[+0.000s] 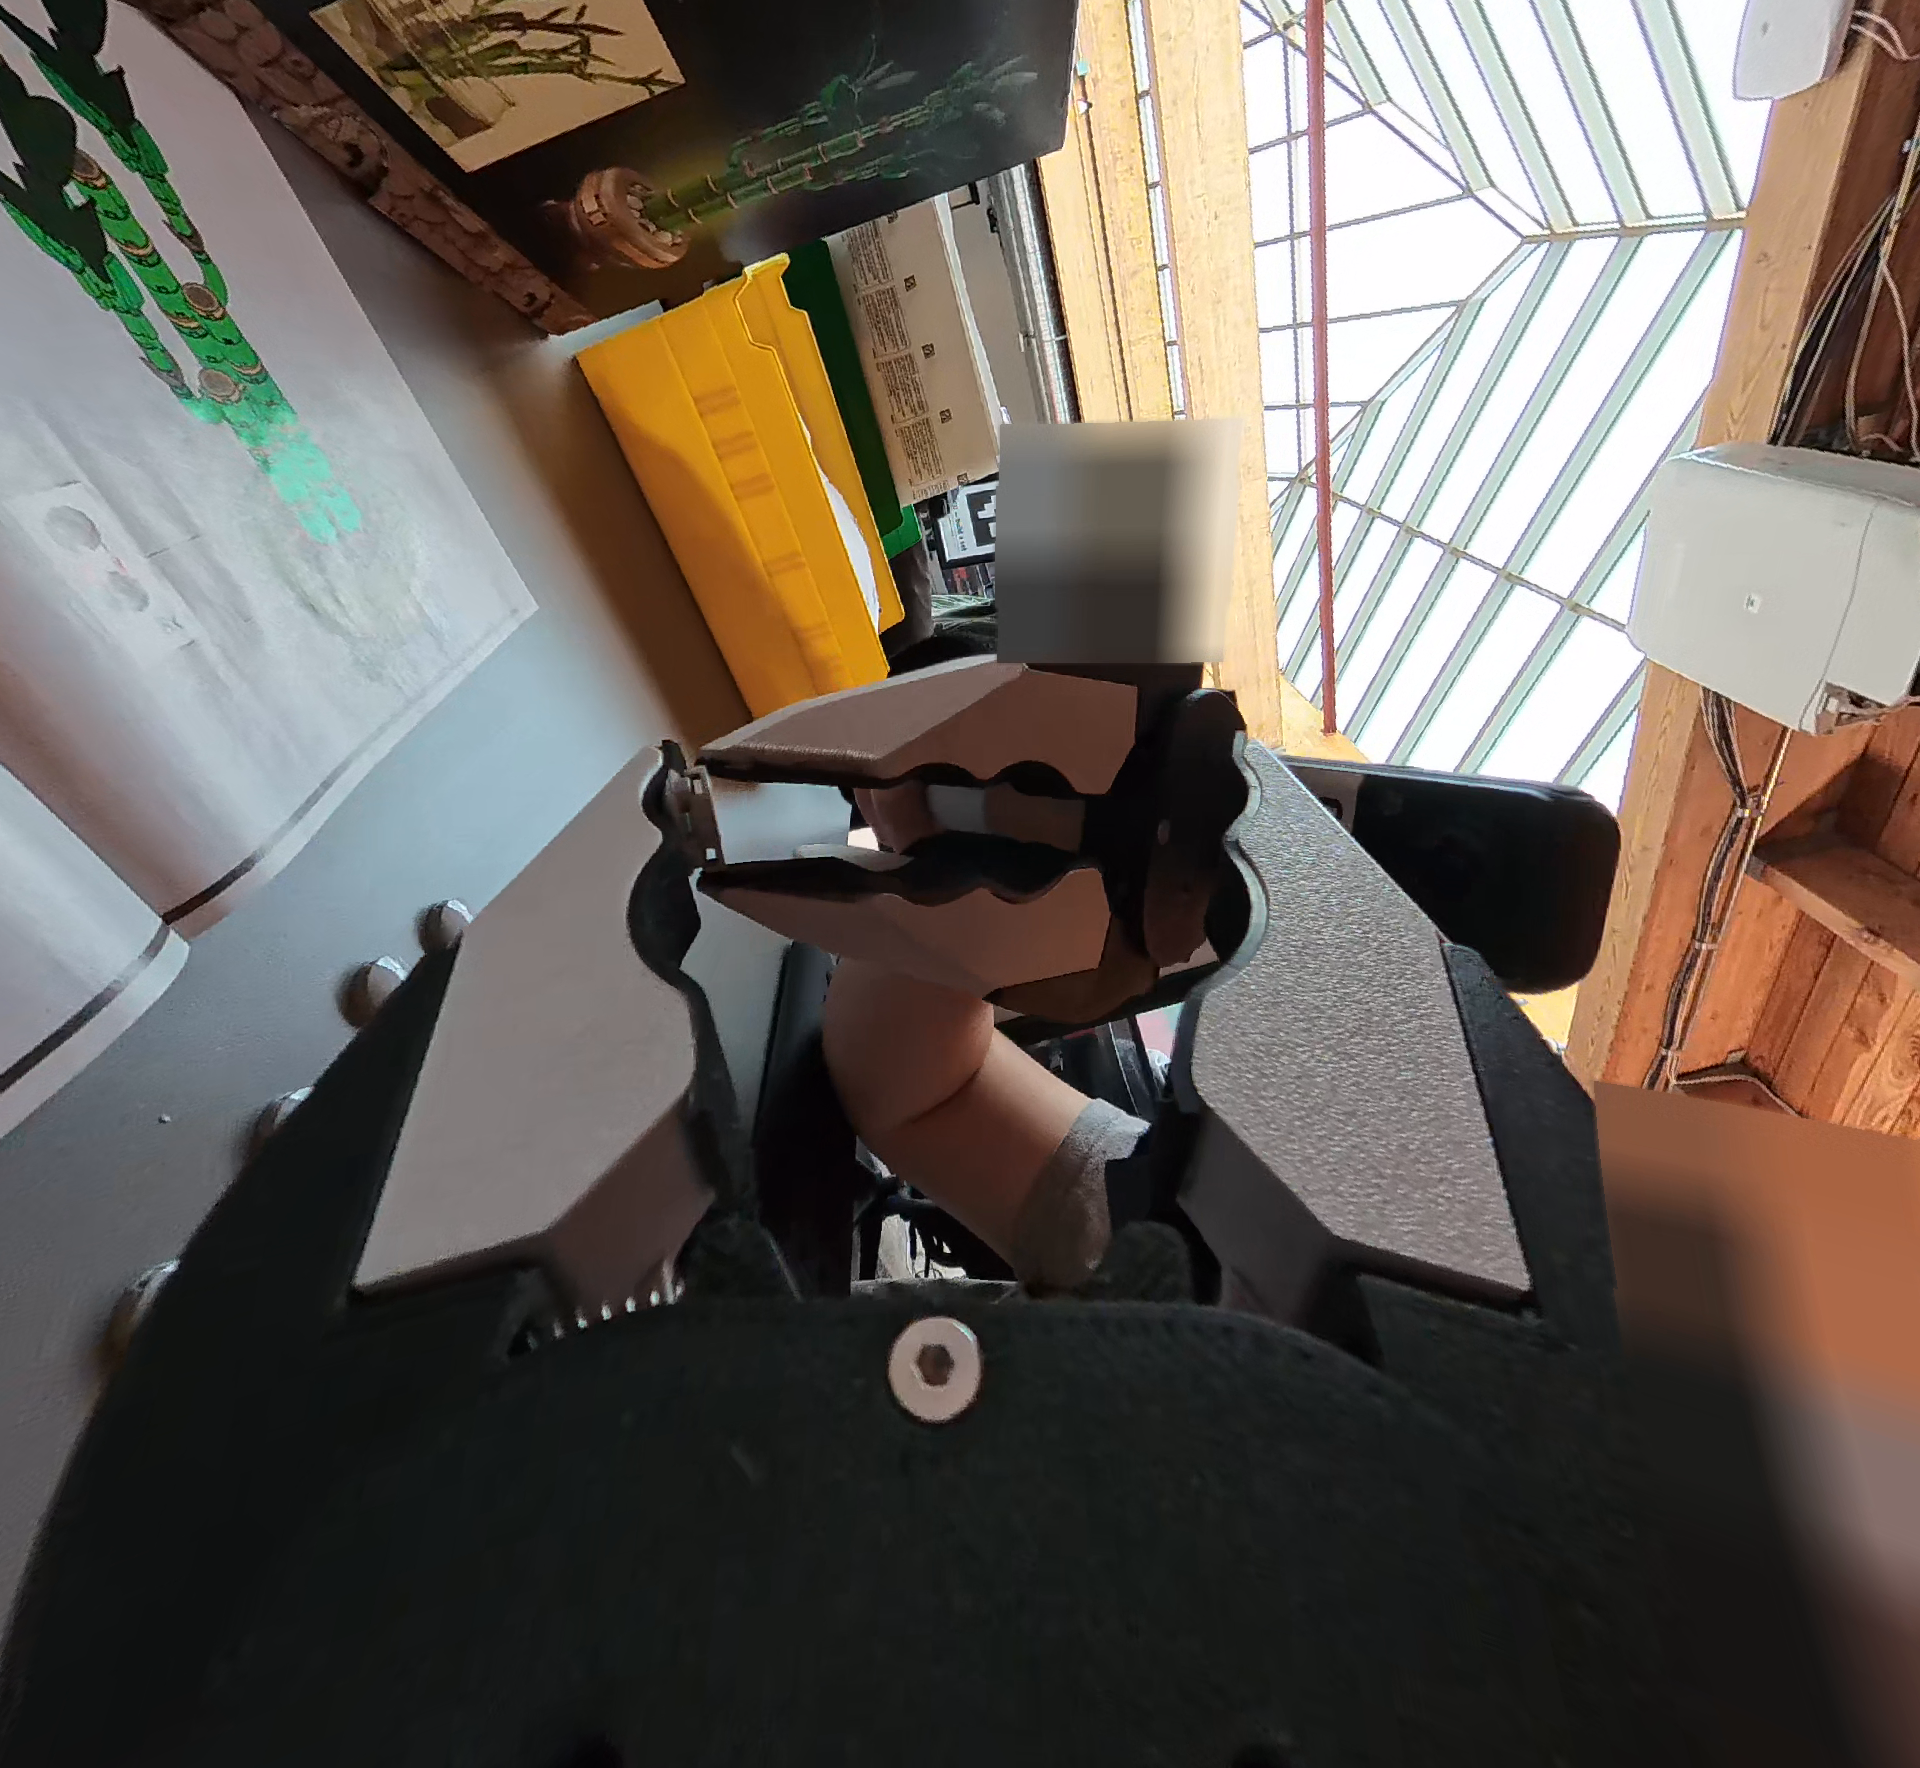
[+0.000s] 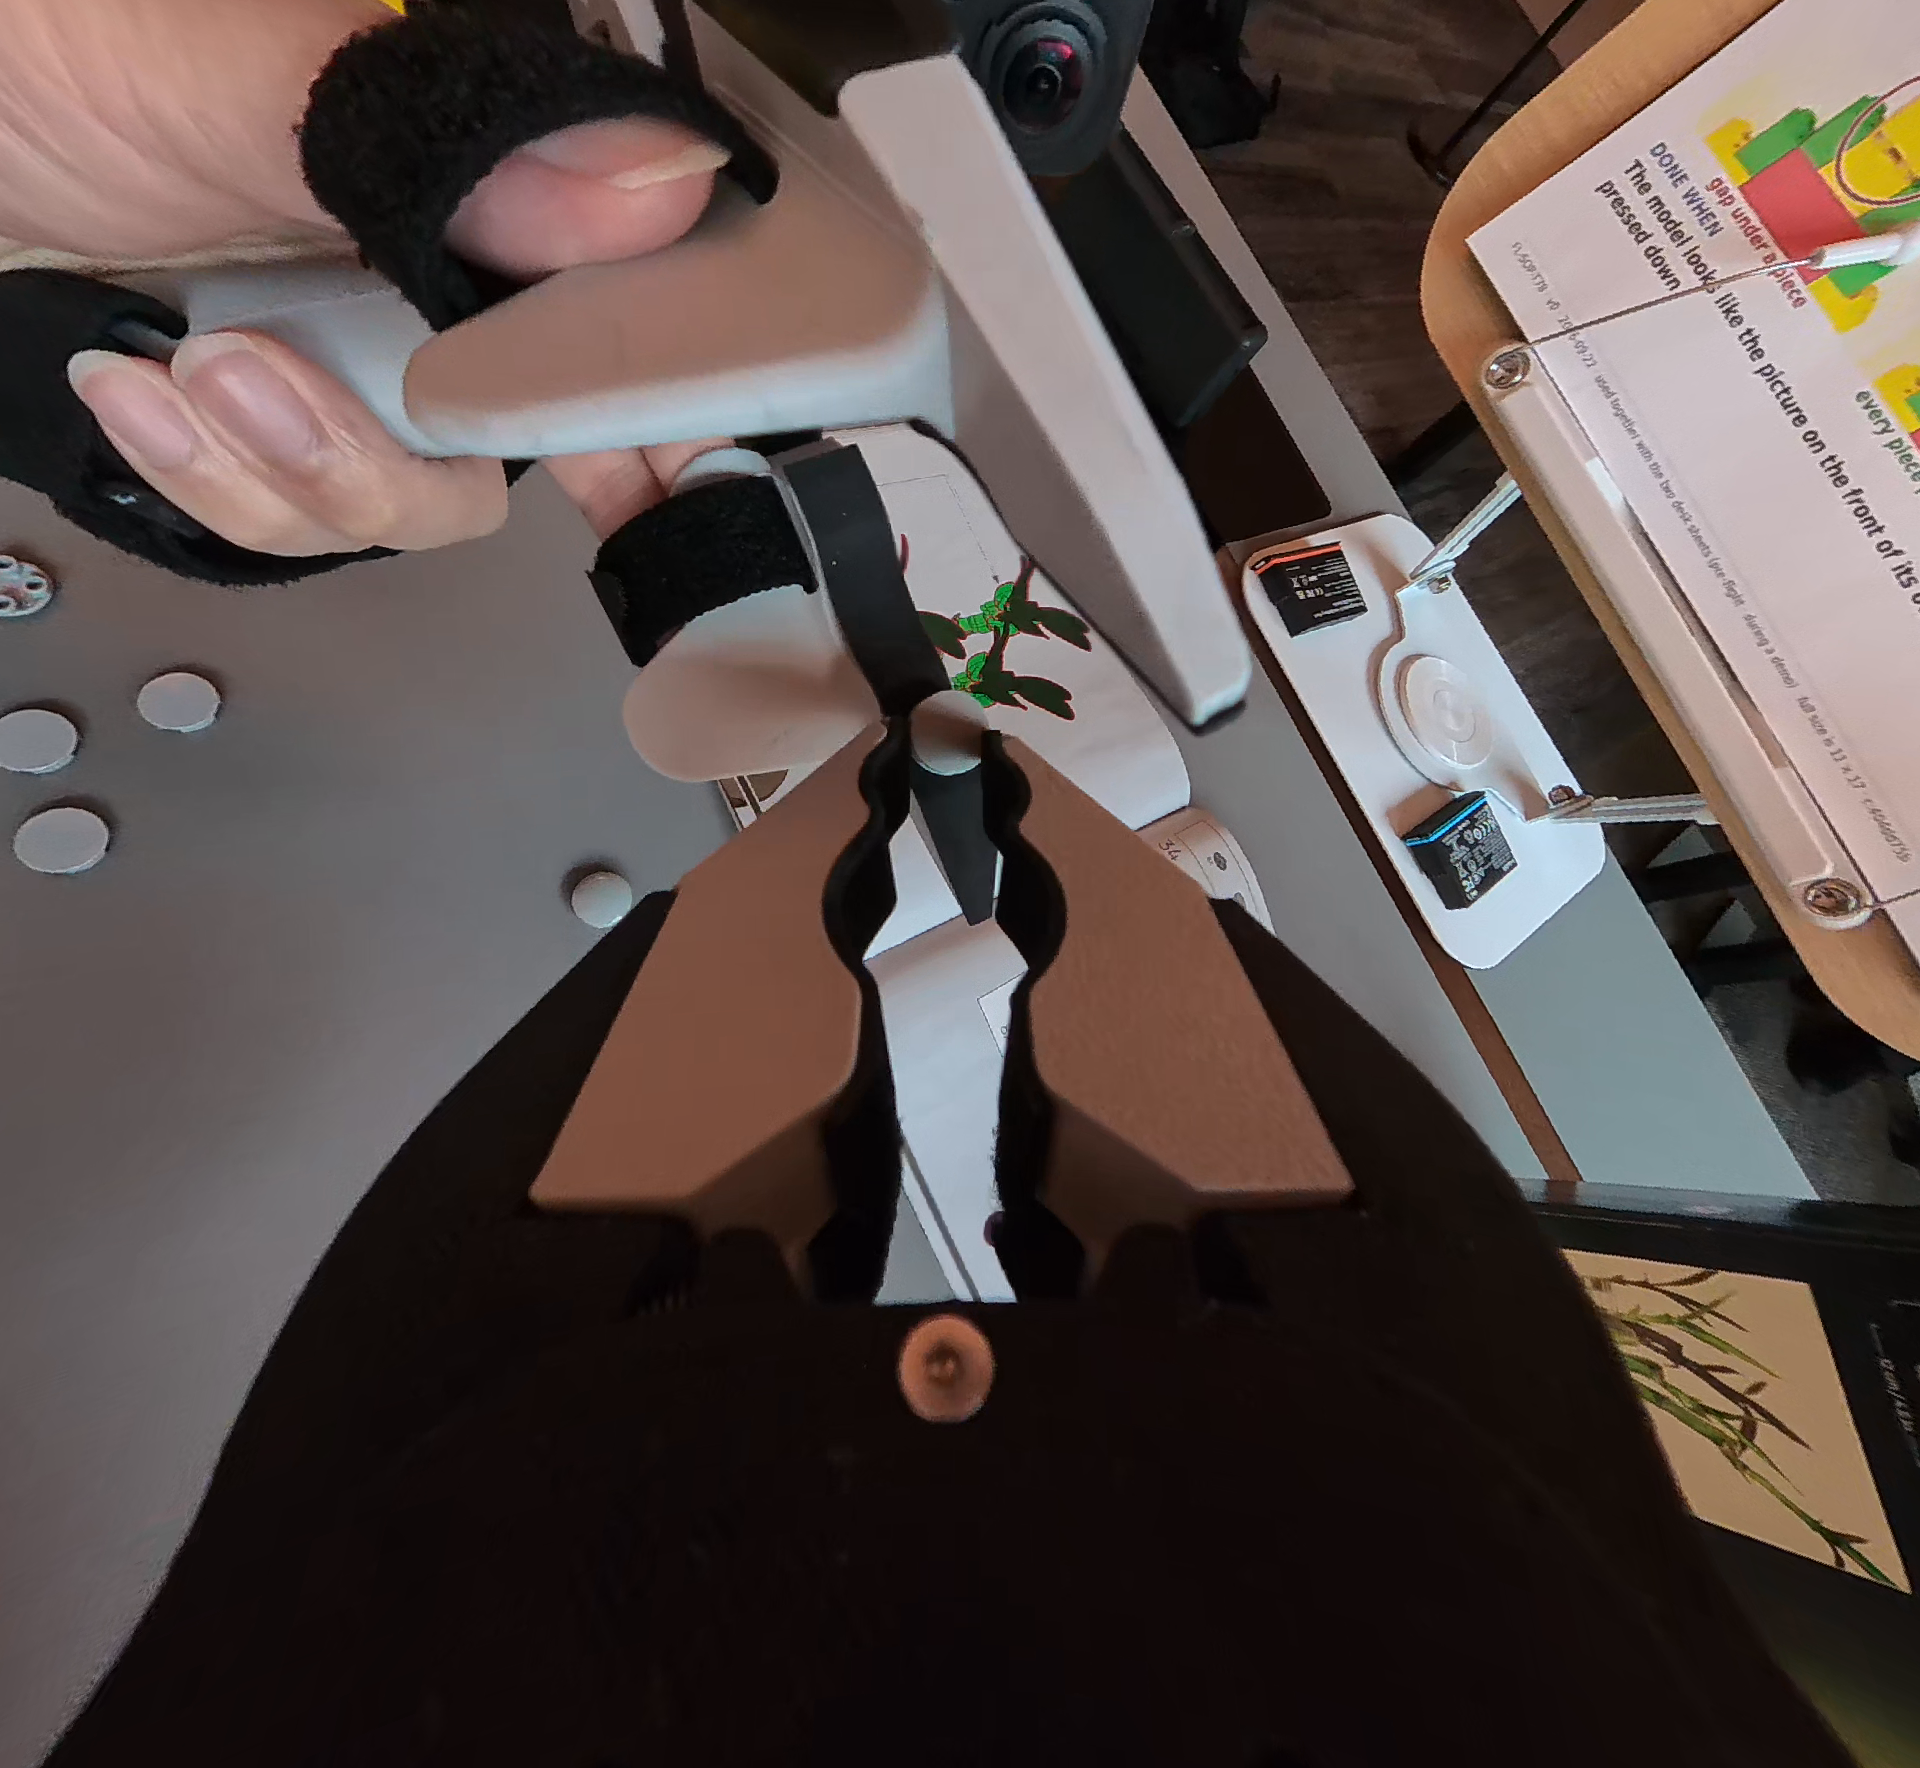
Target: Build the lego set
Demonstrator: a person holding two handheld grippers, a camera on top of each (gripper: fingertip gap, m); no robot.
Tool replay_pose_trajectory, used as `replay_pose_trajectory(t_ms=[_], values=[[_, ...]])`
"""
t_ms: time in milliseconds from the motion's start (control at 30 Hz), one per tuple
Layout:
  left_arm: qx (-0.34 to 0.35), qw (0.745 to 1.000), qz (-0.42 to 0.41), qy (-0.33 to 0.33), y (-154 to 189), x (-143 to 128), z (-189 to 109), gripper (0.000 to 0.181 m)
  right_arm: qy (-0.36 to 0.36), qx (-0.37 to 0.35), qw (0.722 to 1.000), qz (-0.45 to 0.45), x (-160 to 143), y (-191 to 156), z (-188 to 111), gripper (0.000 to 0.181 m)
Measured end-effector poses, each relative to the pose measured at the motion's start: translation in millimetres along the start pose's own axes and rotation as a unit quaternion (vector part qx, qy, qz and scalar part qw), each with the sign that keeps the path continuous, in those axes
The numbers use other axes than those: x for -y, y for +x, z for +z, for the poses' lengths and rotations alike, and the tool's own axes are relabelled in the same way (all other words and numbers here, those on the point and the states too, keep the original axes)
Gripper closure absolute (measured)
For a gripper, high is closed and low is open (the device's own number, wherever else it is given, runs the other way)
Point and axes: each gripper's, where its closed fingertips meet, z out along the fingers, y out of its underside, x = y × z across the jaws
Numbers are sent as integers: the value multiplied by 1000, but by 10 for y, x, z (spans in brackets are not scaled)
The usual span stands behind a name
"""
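Left gripper (image 1: 956,783) is wide open, nothing between its fingers. Right gripper (image 2: 940,762) is nearly closed at frame centre, pinching a small grey lego piece (image 2: 945,754) at its tips, right against the left gripper's finger pad. Instruction booklet (image 1: 208,471) lies left on the grey table (image 1: 582,658), with the yellow bin (image 1: 748,492) at upper centre.

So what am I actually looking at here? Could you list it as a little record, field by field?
Left gripper: hand-held, jaws wide open
Right gripper: closed on a small grey piece, held right up against the left gripper
Loose parts: round grey discs lying on the grey table
Guide: open instruction booklet picturing a green plant
Nearby: dark set box, yellow bin
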Motion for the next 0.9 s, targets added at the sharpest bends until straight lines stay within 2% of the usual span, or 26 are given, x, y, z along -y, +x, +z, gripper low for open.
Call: replay_pose_trajectory(t_ms=[167,300,533,900], values=[[-4,1000,-4,2,-1,6,-7,83,-4,-9,1000,-12,2,0,1,168],[-12,1000,-4,6,-1,18,-17,98,11,-8,1000,-3,44,15,-31,167],[-41,999,-19,9,52,36,-37,95,12,-27,999,-37,66,24,-37,166],[-45,999,-25,5,47,25,-37,101,22,-17,999,-25,70,20,-47,166]])
